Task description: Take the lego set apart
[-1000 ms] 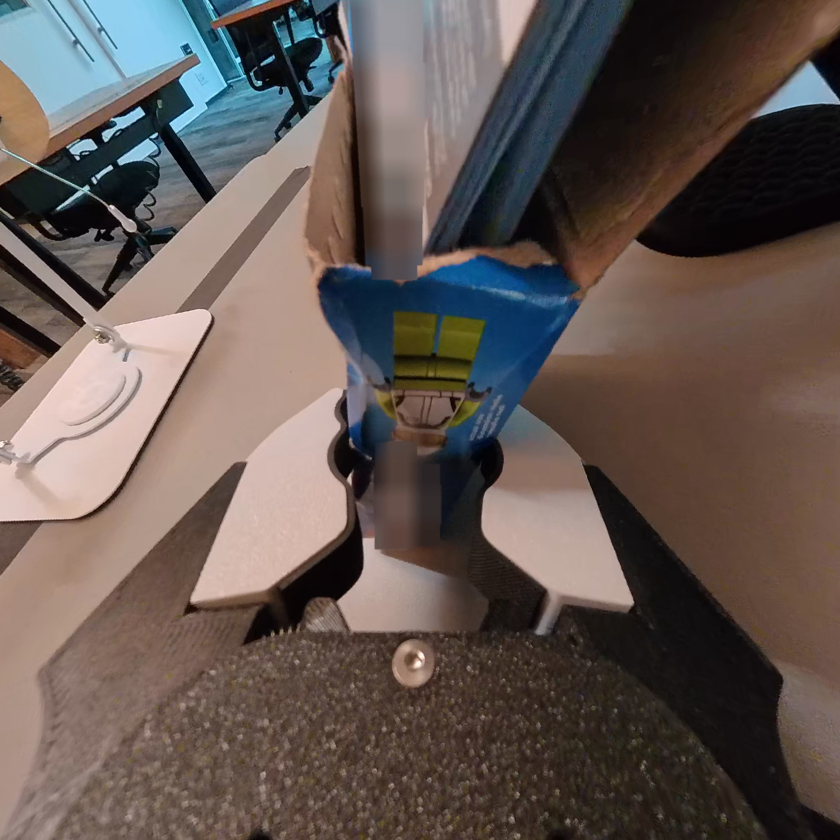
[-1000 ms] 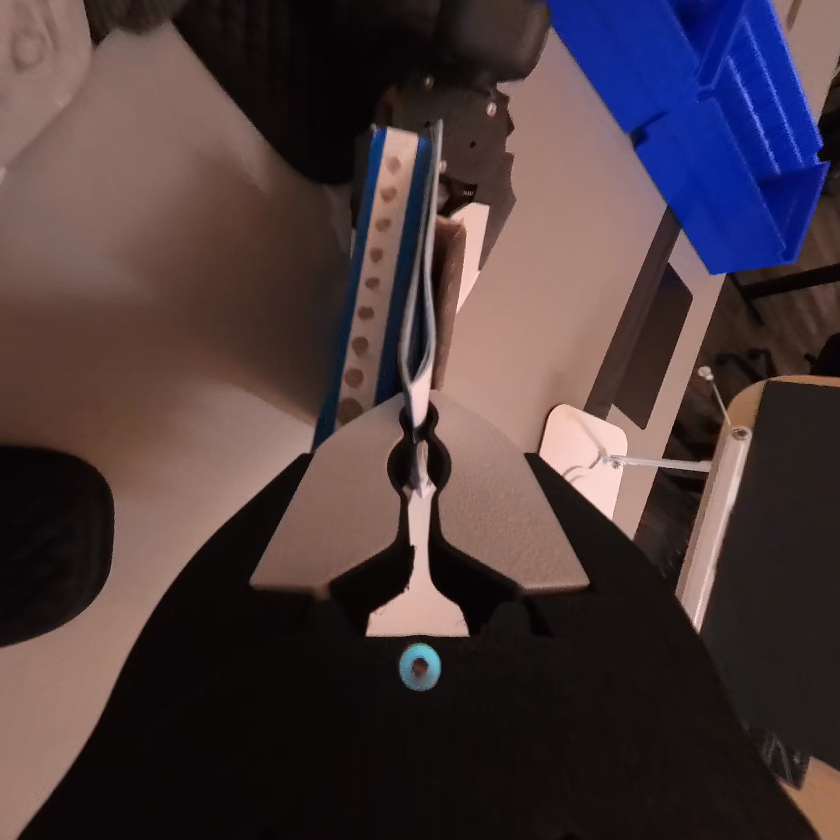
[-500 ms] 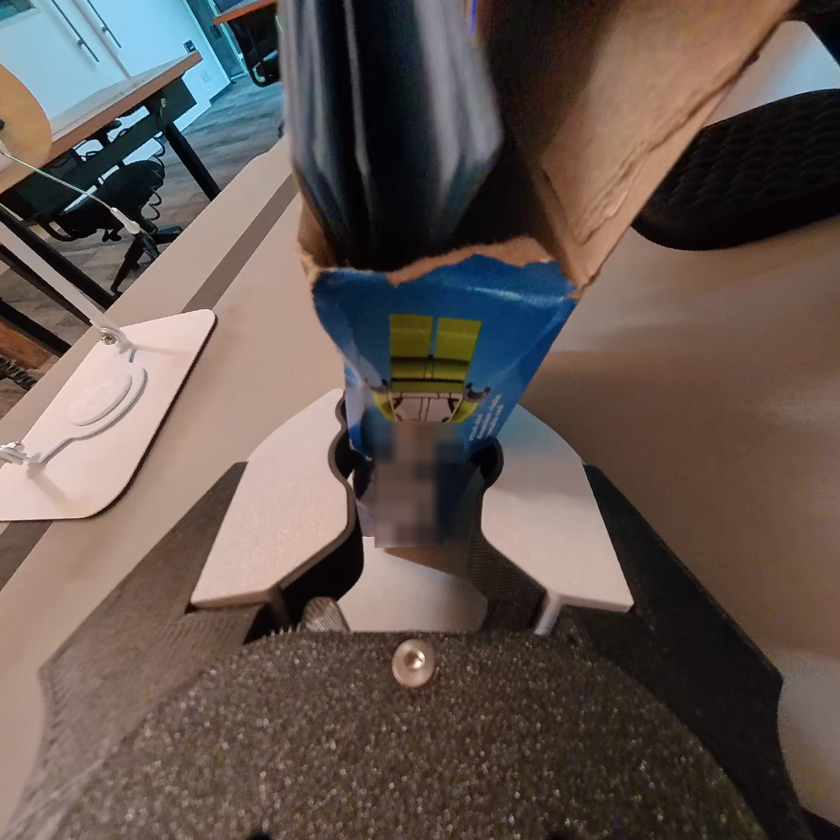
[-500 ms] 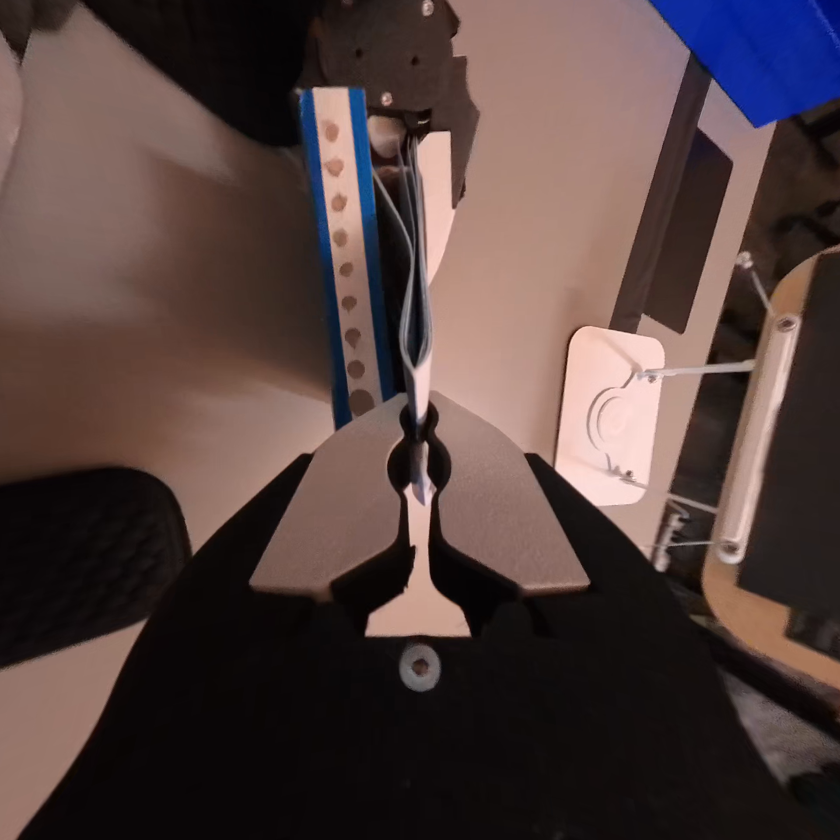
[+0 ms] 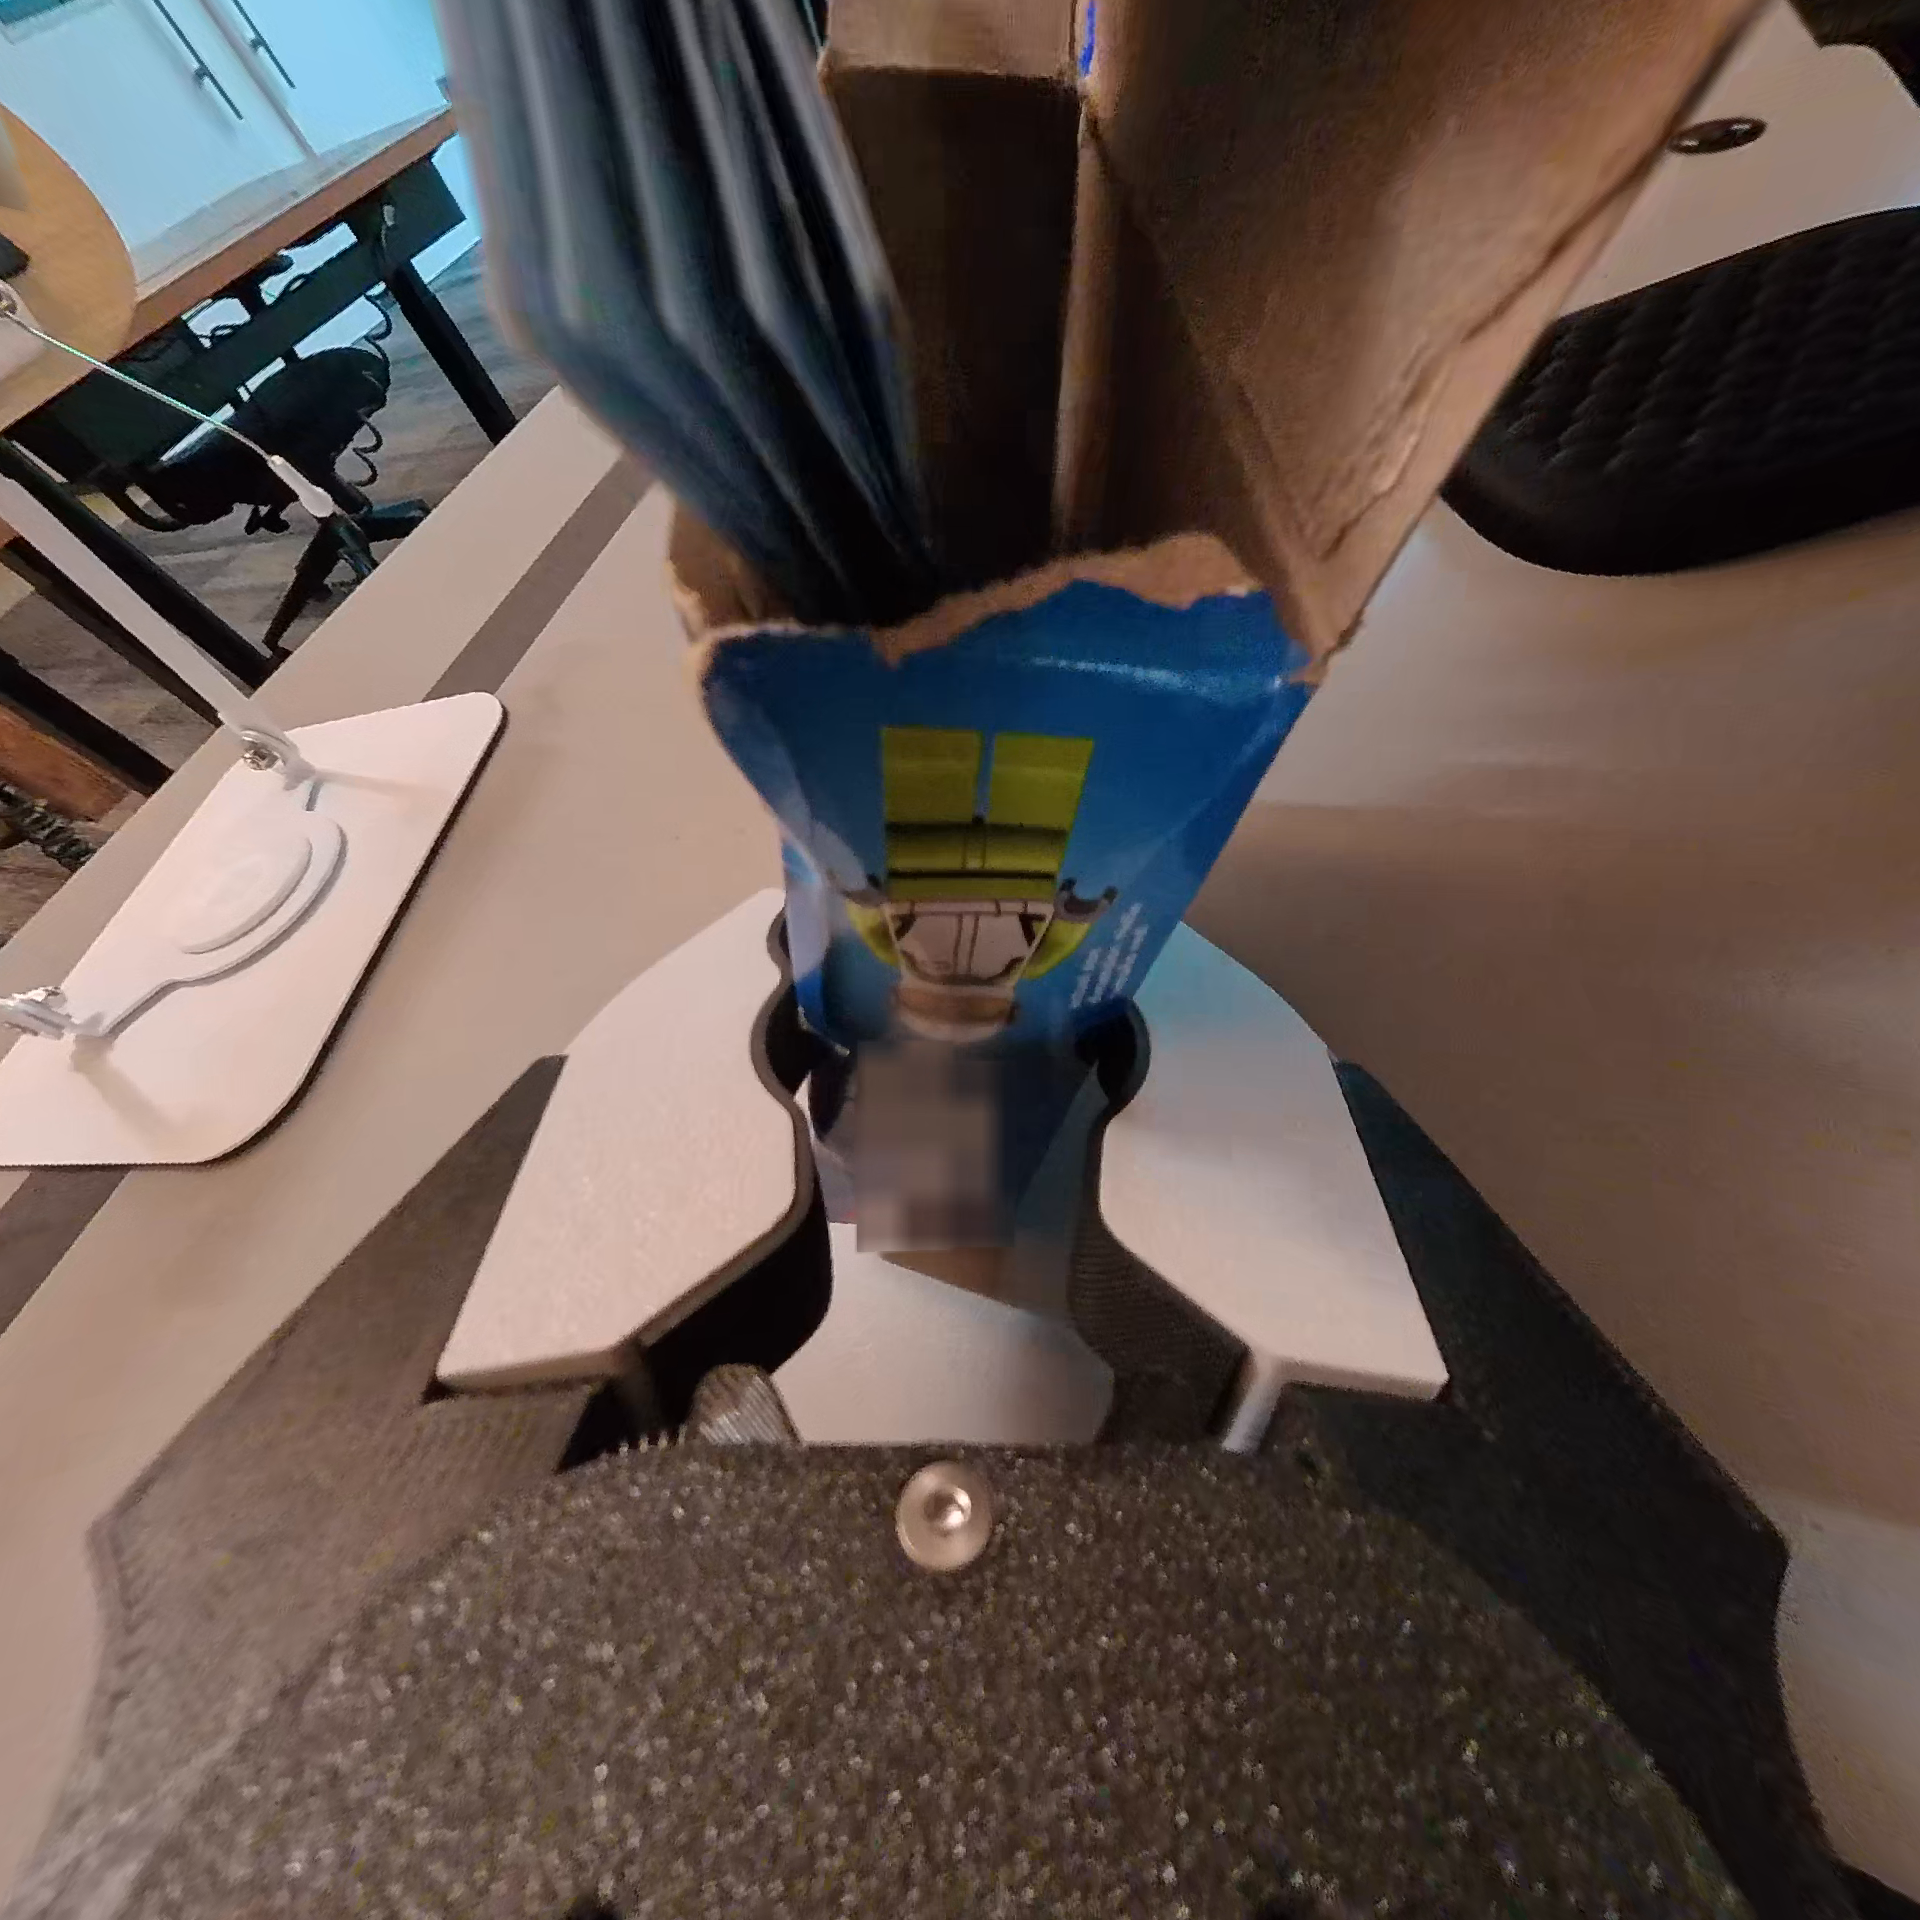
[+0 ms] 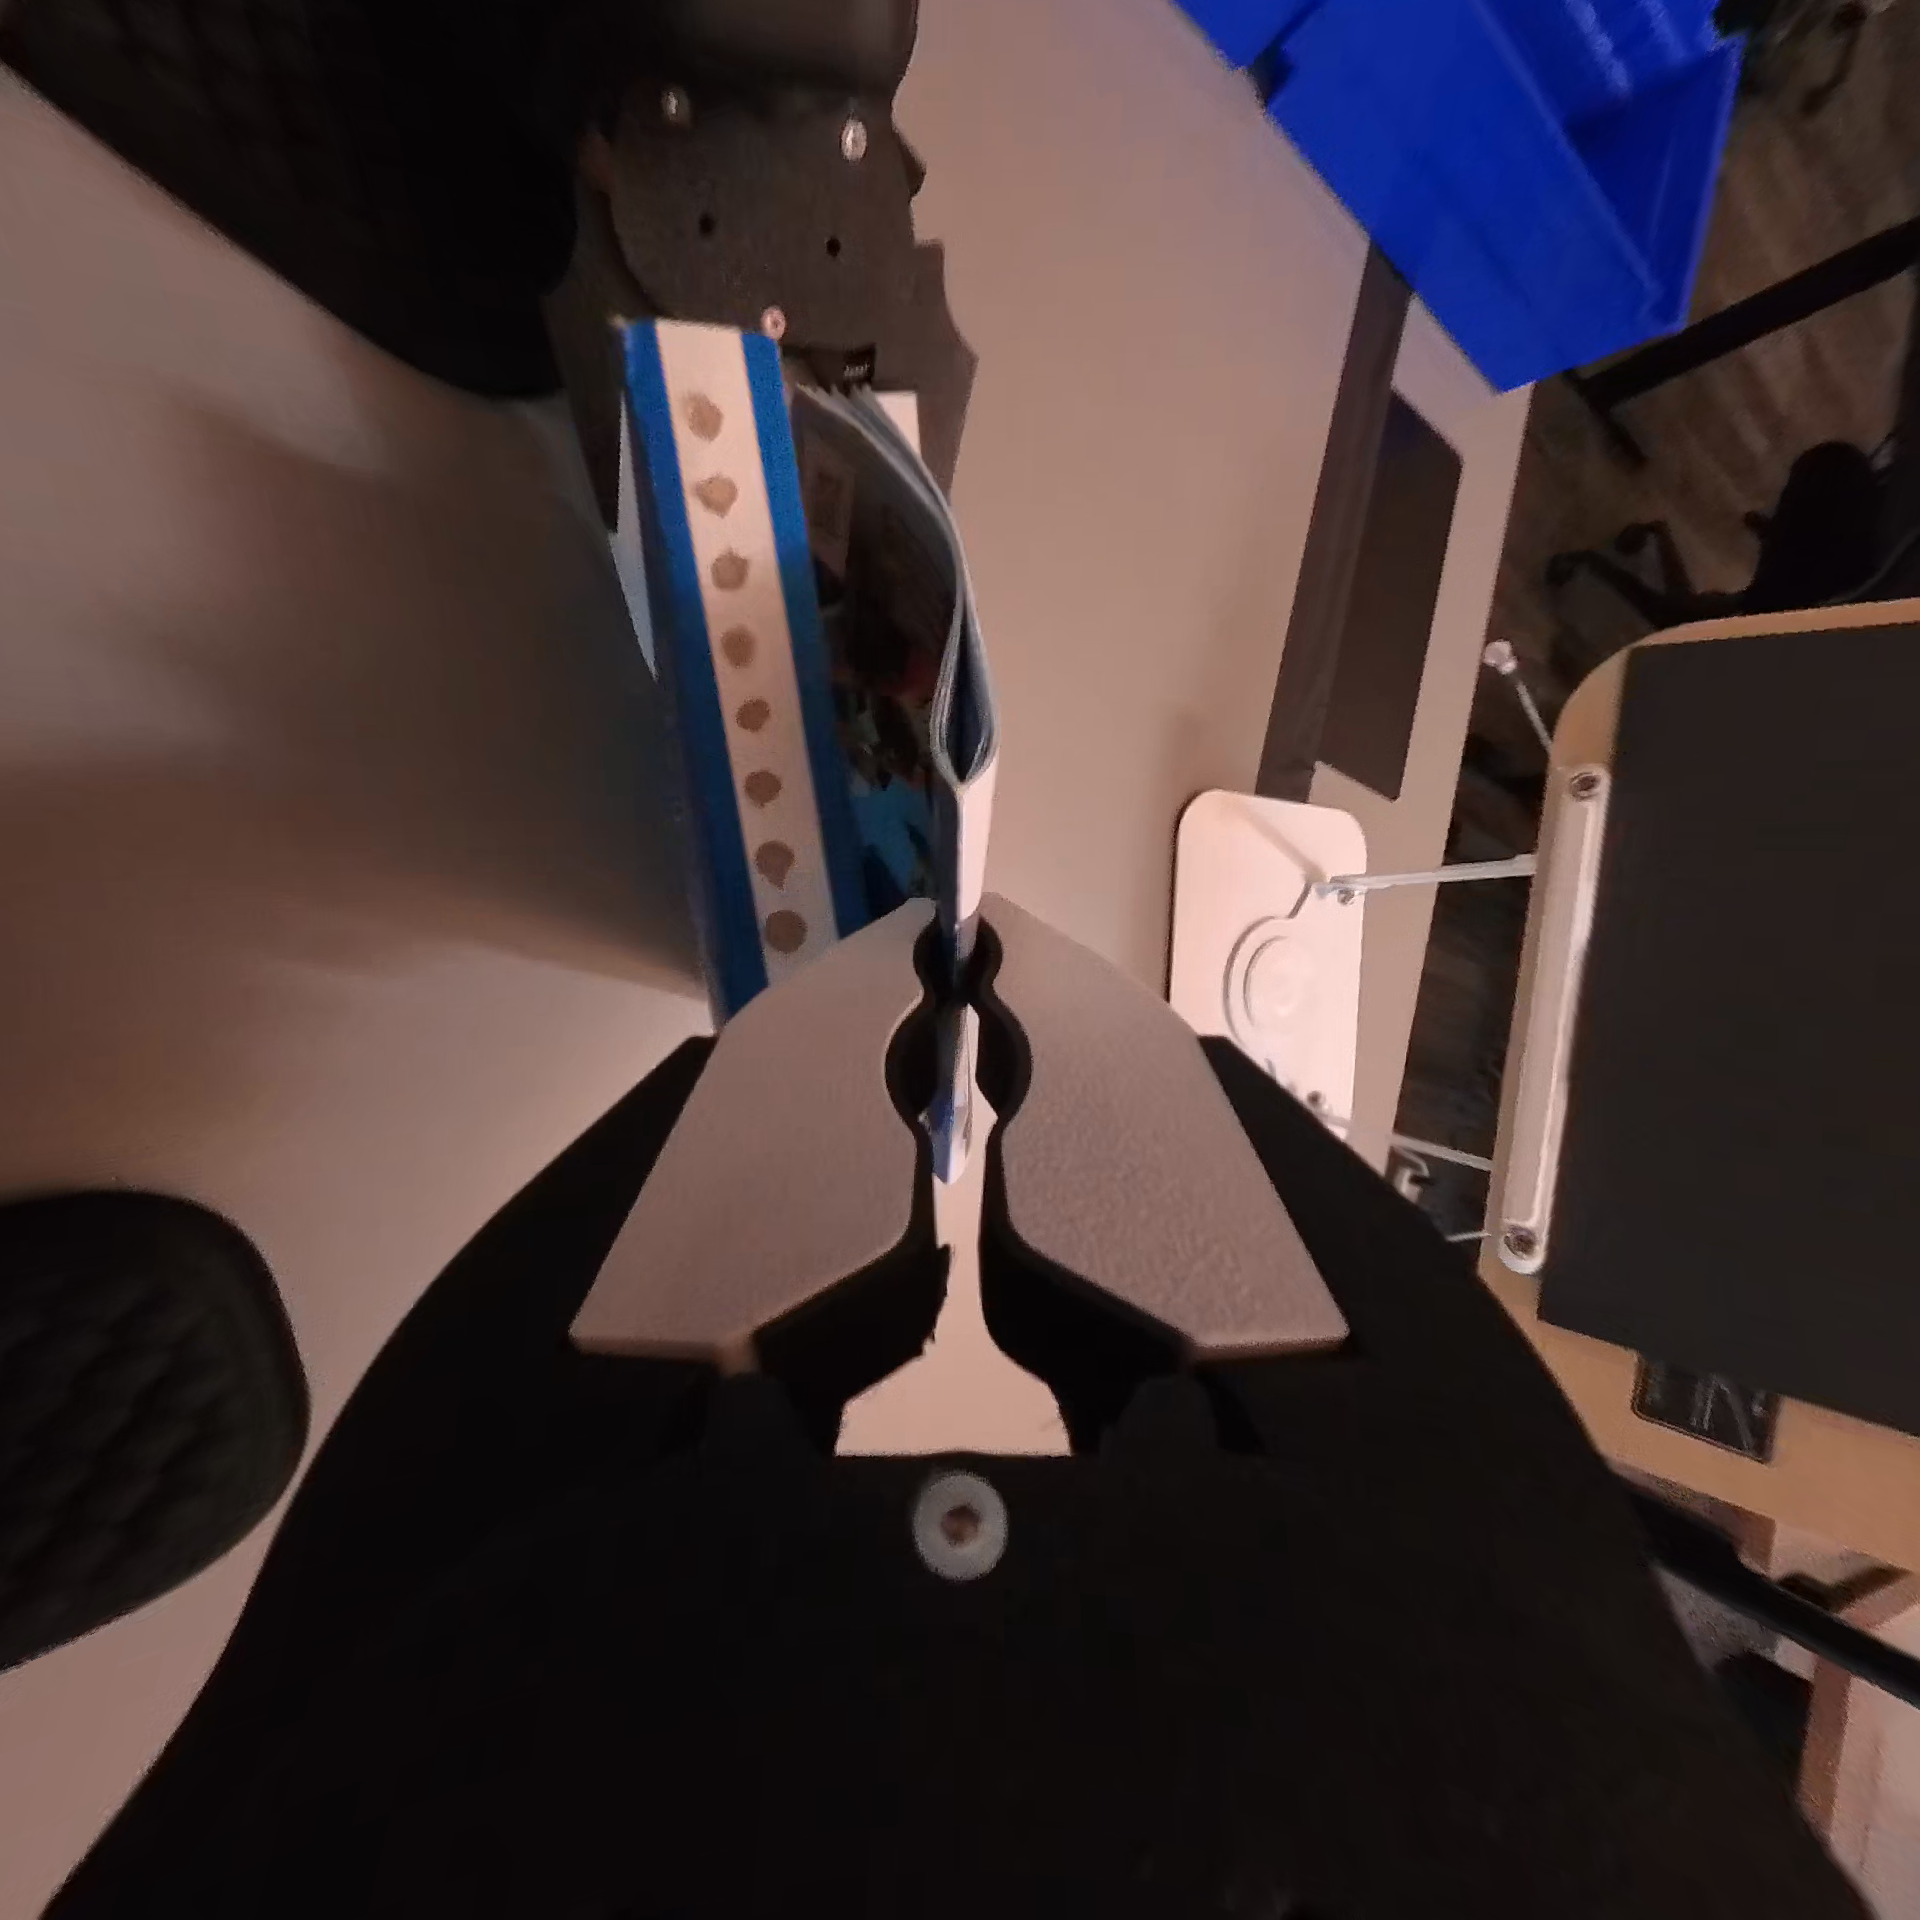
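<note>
Two grippers share the work, each clamped on something; the left gripper point(image 5: 961, 1101) has its fingers pinched on the blue flap of the lego box point(image 5: 997, 831), held above the table point(image 5: 1558, 935) with its torn mouth facing away; the right gripper point(image 6: 956, 1039) has its fingers closed on the edge of the instruction booklet point(image 6: 961, 748), which sits partly out of the box beside its spotted side; I judge the unpacking barely begun: the booklet is not yet free; no bricks show, so the taking apart is all left; blue bins point(image 6: 1507, 156) stand far right.
</note>
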A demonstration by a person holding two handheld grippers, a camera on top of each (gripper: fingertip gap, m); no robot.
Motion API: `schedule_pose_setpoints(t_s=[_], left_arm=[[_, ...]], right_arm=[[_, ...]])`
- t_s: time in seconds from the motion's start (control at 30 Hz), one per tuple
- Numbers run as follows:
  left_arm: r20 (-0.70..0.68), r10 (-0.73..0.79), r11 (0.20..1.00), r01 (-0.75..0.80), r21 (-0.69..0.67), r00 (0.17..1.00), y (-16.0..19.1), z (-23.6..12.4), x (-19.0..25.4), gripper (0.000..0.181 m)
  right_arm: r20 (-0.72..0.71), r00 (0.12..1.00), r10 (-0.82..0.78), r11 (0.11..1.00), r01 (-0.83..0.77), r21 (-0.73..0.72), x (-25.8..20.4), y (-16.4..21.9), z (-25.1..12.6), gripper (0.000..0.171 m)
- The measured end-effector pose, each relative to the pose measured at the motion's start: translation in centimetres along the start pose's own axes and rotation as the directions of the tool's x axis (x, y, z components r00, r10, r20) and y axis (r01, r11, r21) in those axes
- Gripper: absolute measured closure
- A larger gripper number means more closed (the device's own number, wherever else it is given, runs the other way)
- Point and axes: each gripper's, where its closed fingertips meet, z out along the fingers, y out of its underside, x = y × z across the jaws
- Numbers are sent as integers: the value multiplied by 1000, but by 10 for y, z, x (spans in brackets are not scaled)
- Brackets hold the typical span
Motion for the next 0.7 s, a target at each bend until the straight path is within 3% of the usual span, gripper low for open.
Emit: schedule_pose_setpoints(t_s=[0.37,0.53,0.7], left_arm=[[1,-8,1000,8,6,1000,-1,0,0,127],[0,-5,1000,5,6,1000,0,0,0,127],[0,-12,1000,12,7,1000,0,0,0,127]], right_arm=[[-170,980,-106,967,142,214,7,-22,-8,170],[-168,974,-149,963,182,198,4,-16,-5,170],[-38,984,-173,967,177,183,-14,-14,-5,170]])
